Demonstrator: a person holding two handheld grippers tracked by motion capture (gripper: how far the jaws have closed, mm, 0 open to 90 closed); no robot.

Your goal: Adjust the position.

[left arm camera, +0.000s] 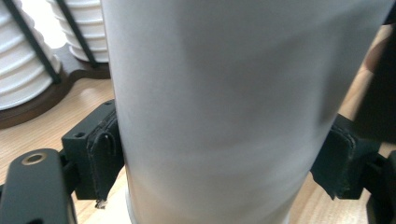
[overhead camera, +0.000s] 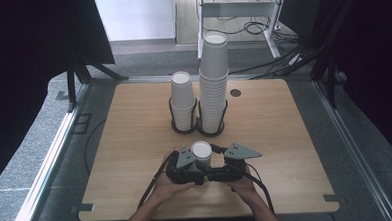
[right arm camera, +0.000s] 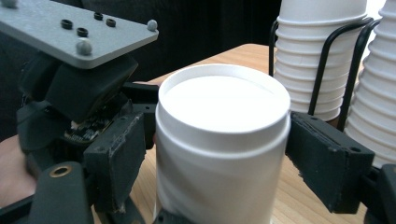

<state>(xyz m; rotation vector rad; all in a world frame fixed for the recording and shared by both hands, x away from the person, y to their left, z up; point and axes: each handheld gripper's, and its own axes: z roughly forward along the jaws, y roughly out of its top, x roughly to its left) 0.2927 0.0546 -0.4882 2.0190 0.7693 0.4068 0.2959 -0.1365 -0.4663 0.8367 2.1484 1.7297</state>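
Observation:
A white paper cup (overhead camera: 202, 151) stands bottom-up on the wooden table (overhead camera: 135, 143), near the front edge at the middle. My left gripper (overhead camera: 197, 163) comes at it from the left. In the left gripper view its black pads (left arm camera: 100, 158) press on both sides of the cup's wall (left arm camera: 224, 112), so the left gripper (left arm camera: 223, 161) is shut on the cup. My right gripper (overhead camera: 211, 160) reaches in from the right. In the right gripper view the right gripper (right arm camera: 226, 158) has its jaws either side of the cup's upper end (right arm camera: 224, 140), standing close beside it with no visible squeeze.
Two black wire holders stand behind the cup: a short stack of cups (overhead camera: 182, 101) at the left and a tall stack (overhead camera: 213, 79) at the right. A round cable hole (overhead camera: 235, 93) lies beyond them. Bare tabletop spreads left and right.

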